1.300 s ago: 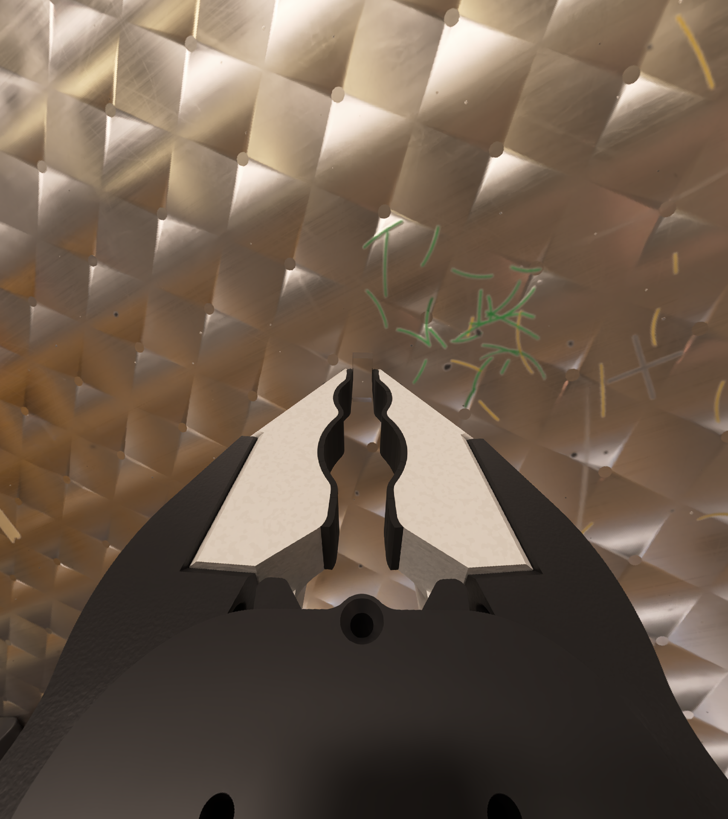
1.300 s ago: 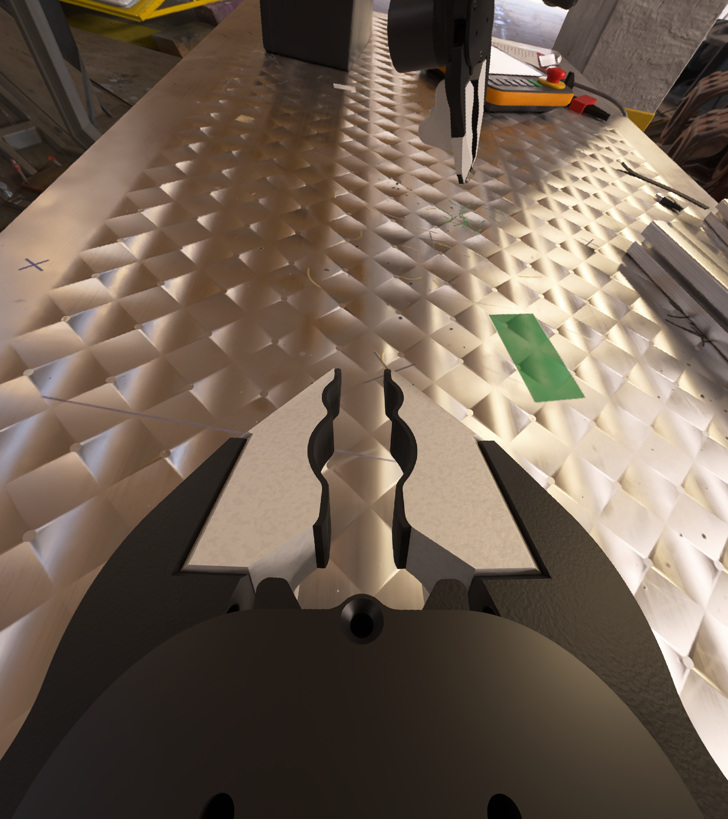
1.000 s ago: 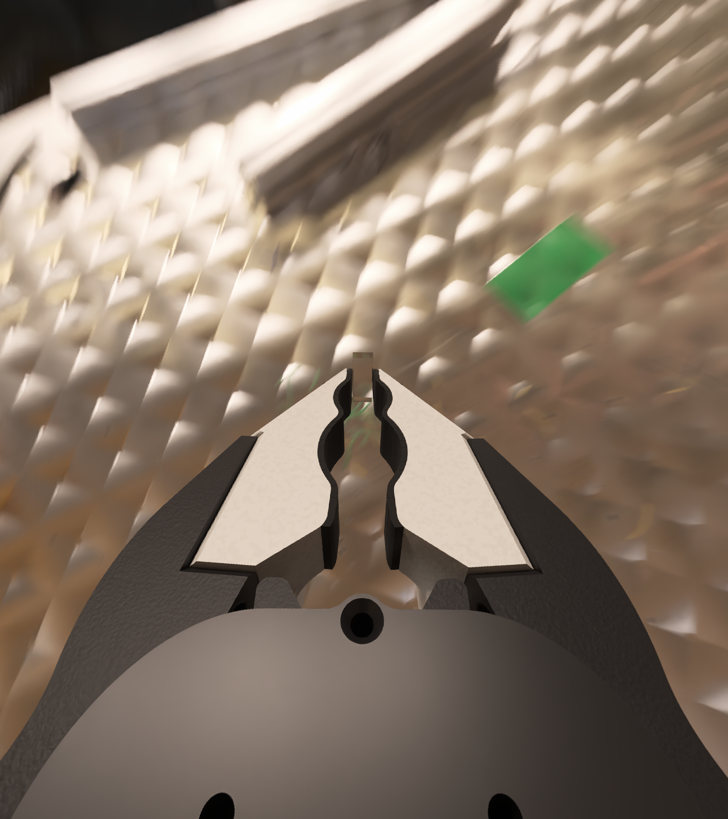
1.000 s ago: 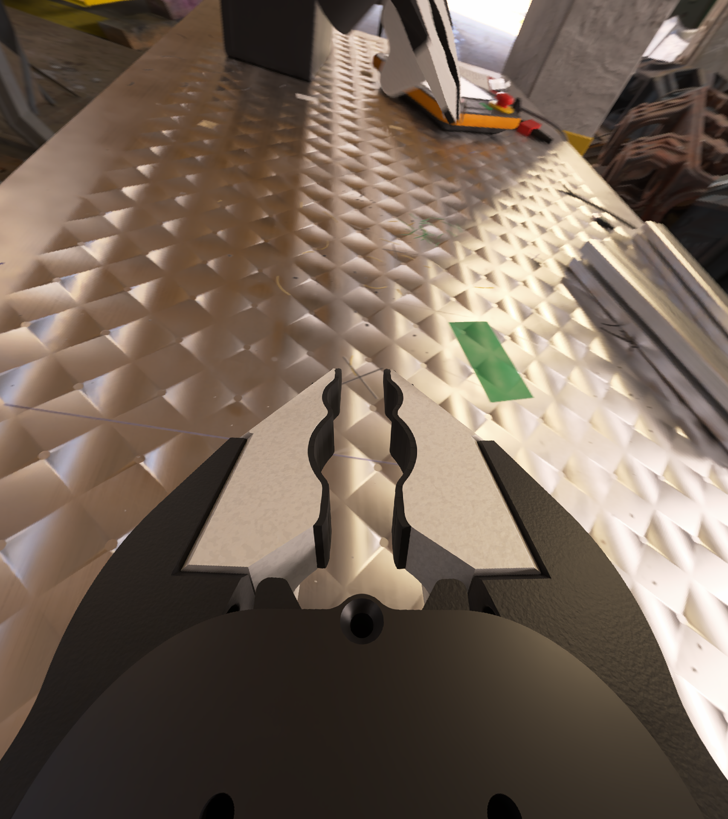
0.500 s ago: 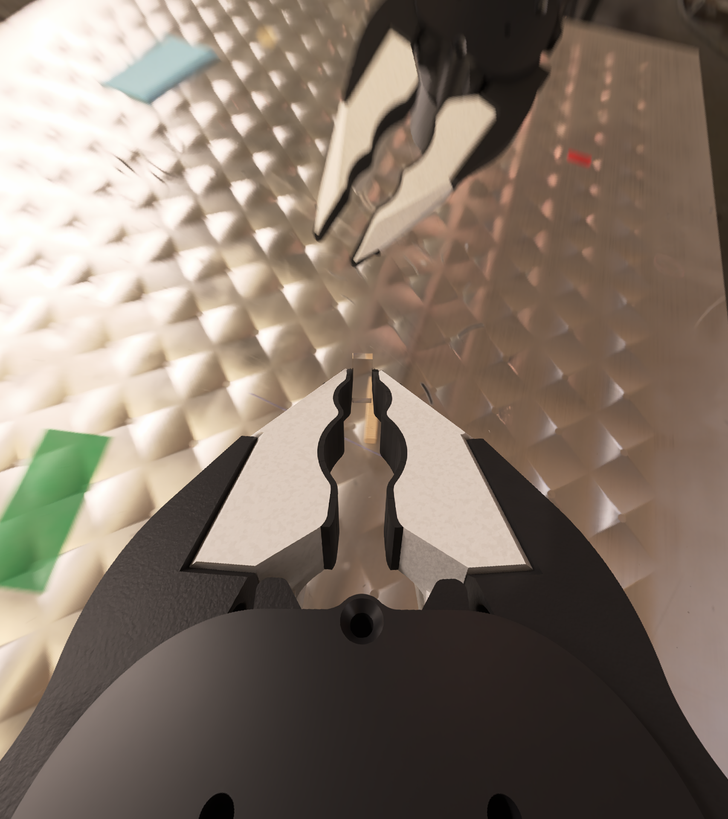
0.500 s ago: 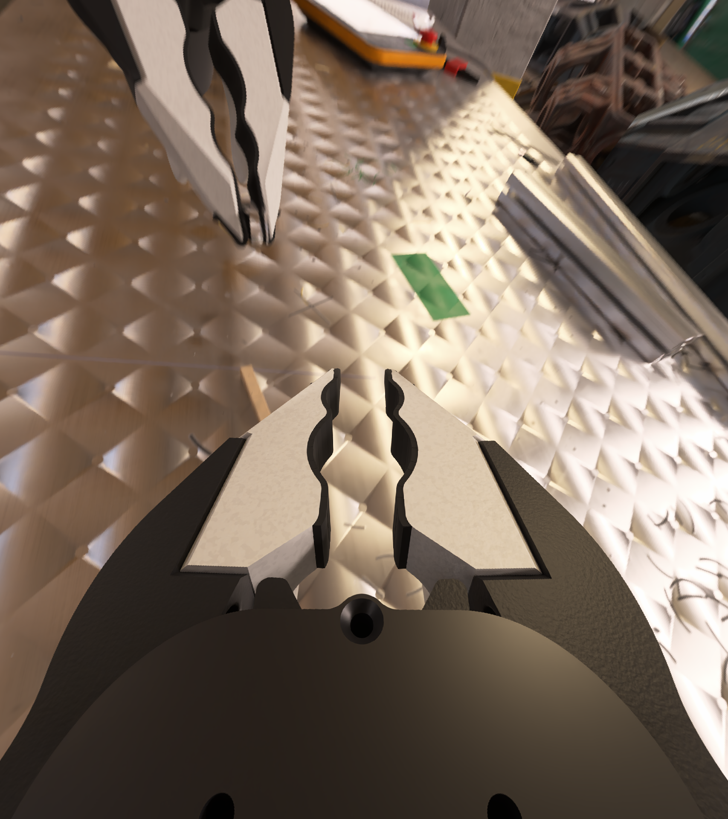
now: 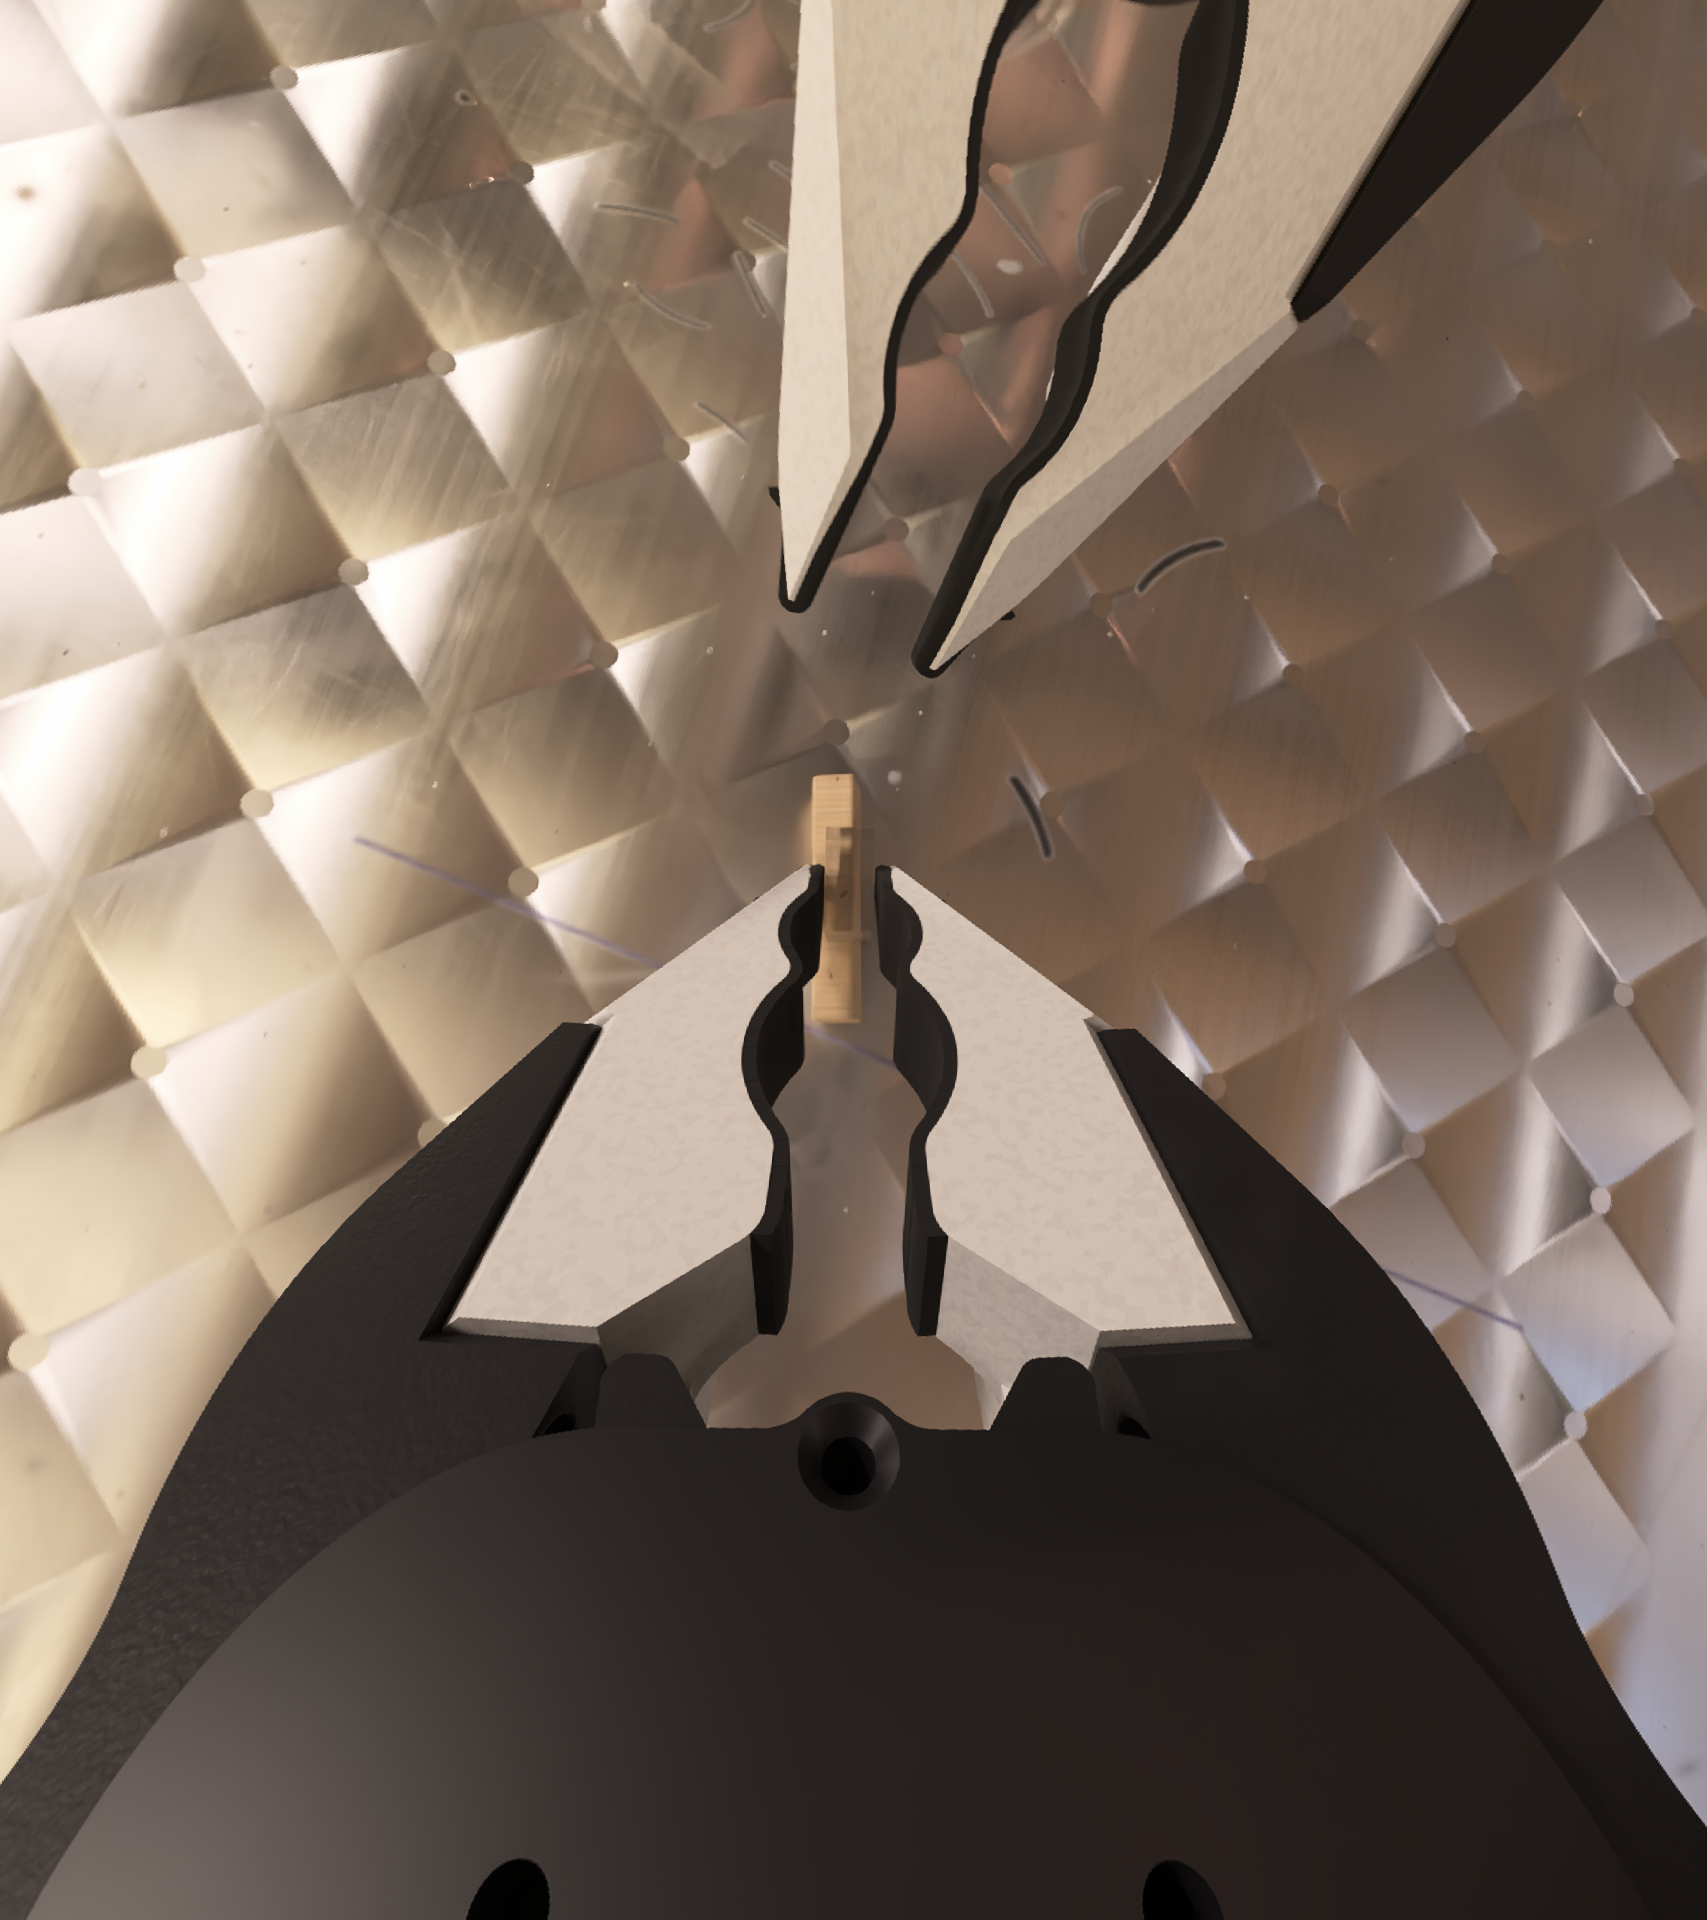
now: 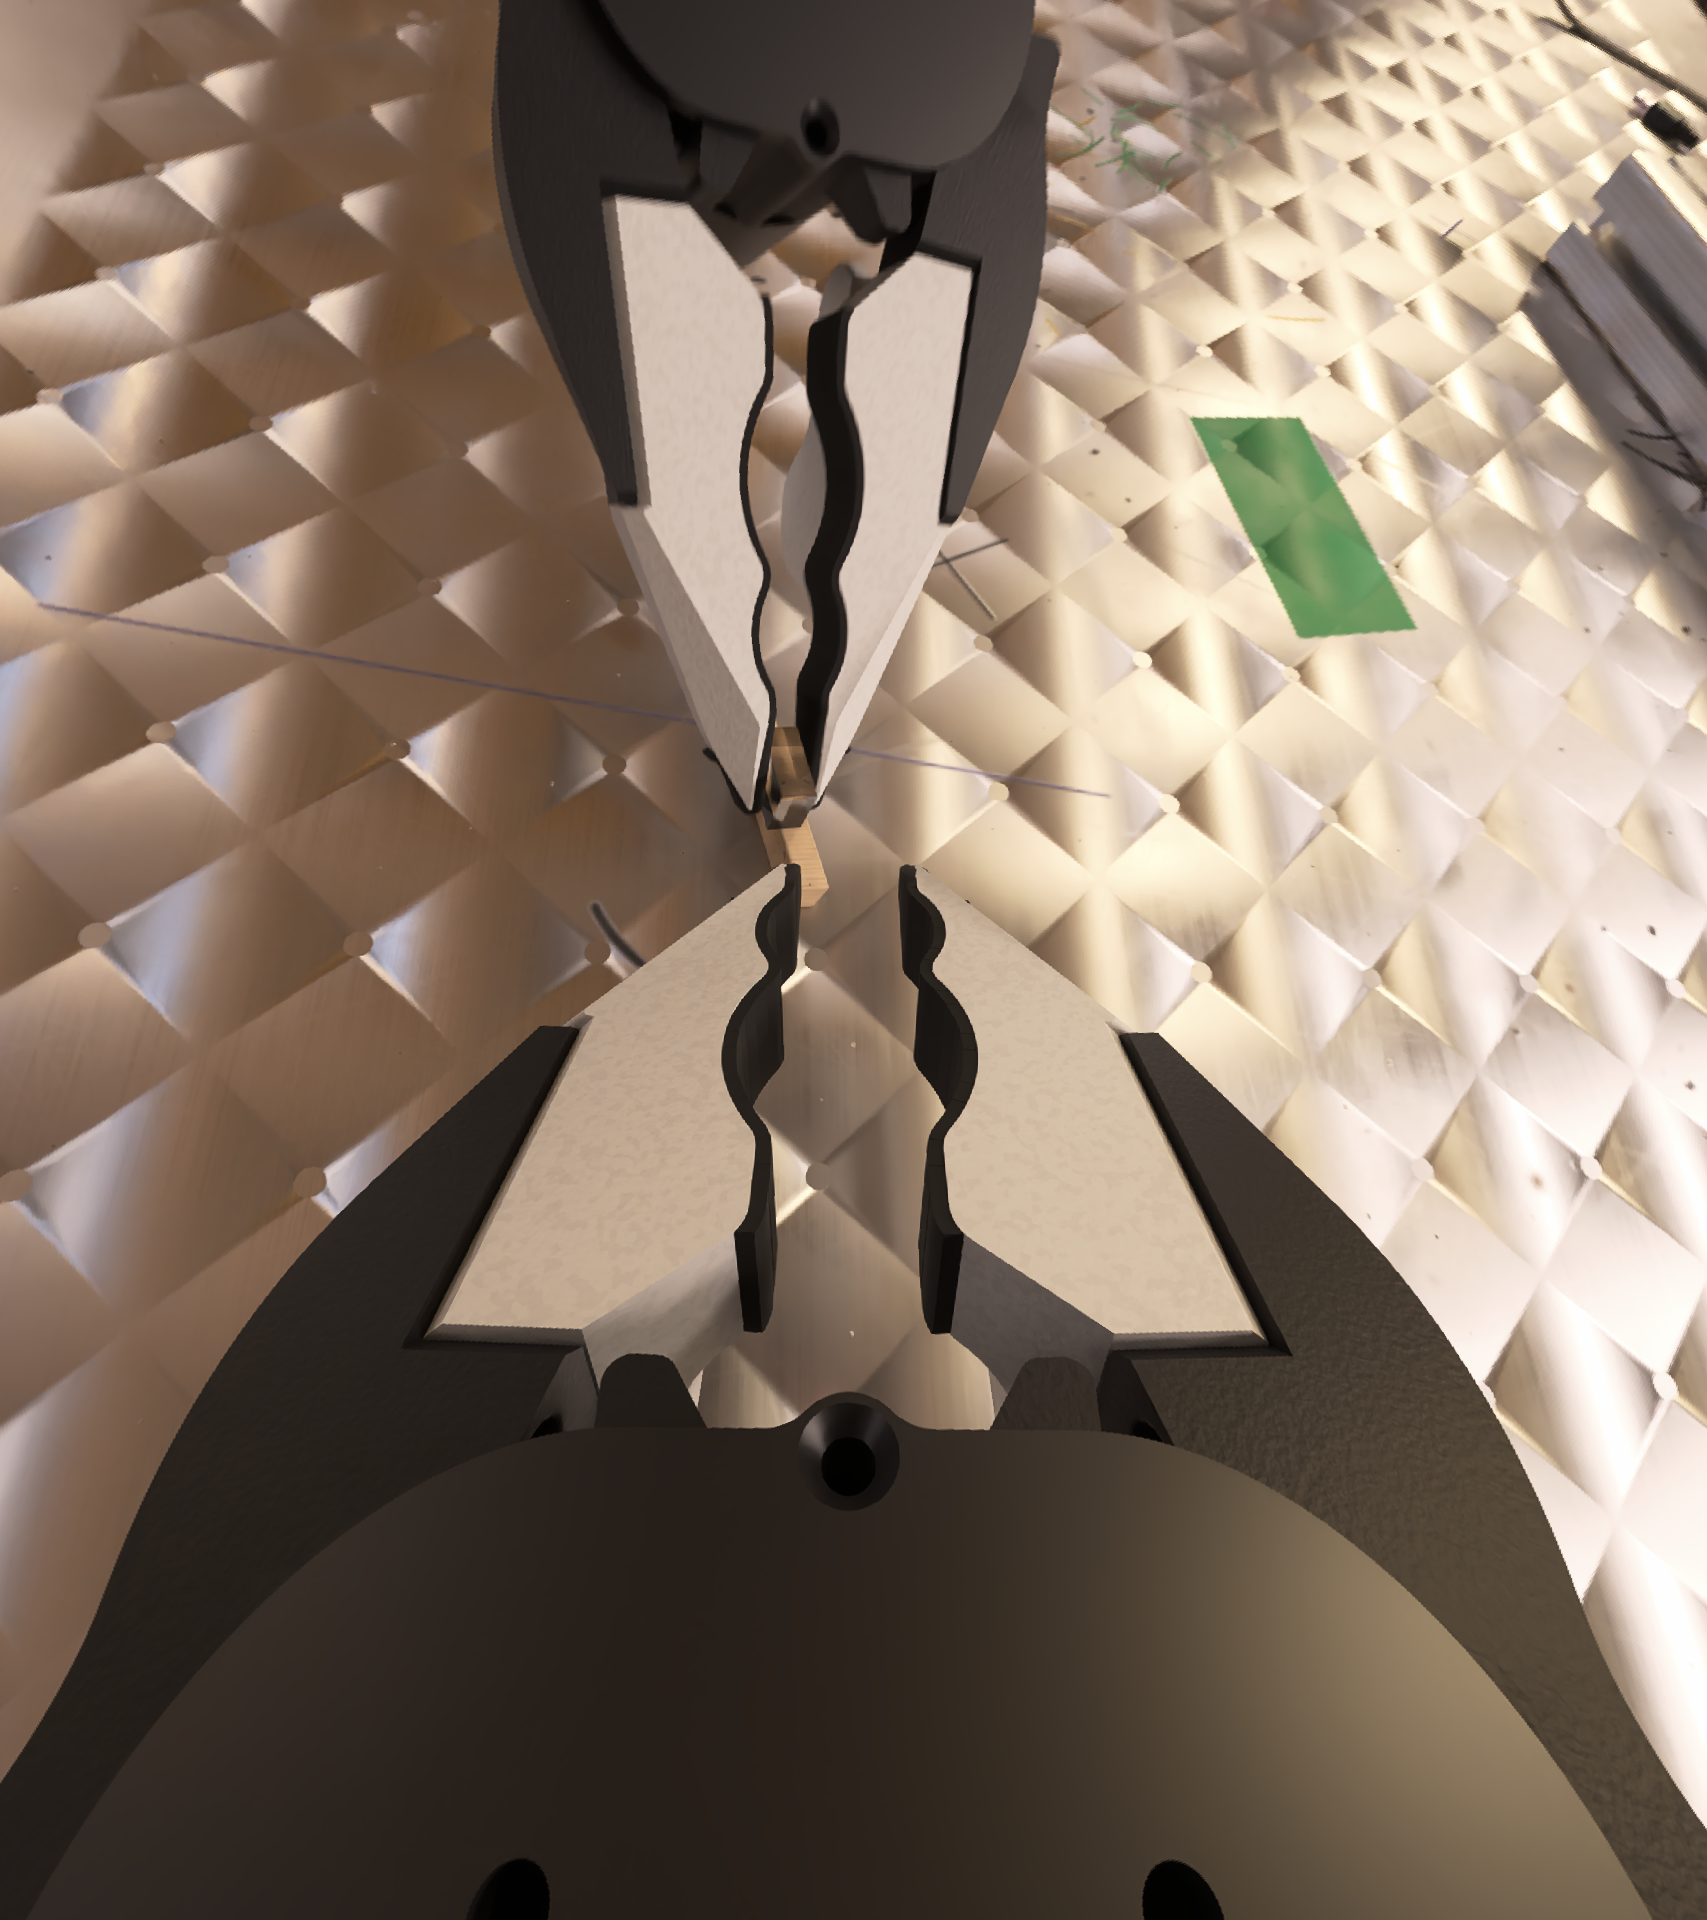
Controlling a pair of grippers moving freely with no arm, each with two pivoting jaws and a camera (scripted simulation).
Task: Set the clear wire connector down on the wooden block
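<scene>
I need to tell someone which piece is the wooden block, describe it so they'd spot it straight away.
On the shiny diamond-patterned metal table, look between the two facing grippers, left of the green patch. The wooden block is a tiny pale tan strip lying flat under the left gripper. It is the only wood-coloured thing there.

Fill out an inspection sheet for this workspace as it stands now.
Surface: embossed metal table, faint pen lines.
Job's things: wooden block lies on the table; clear connector between the left jaws, over the block.
Clutter: green strip; metal bars; green shavings; dark wire bits.
Grippers: left gripper shut on connector; right gripper open, empty.
Cables: nothing seen.
Surroundings: nothing seen.
</scene>
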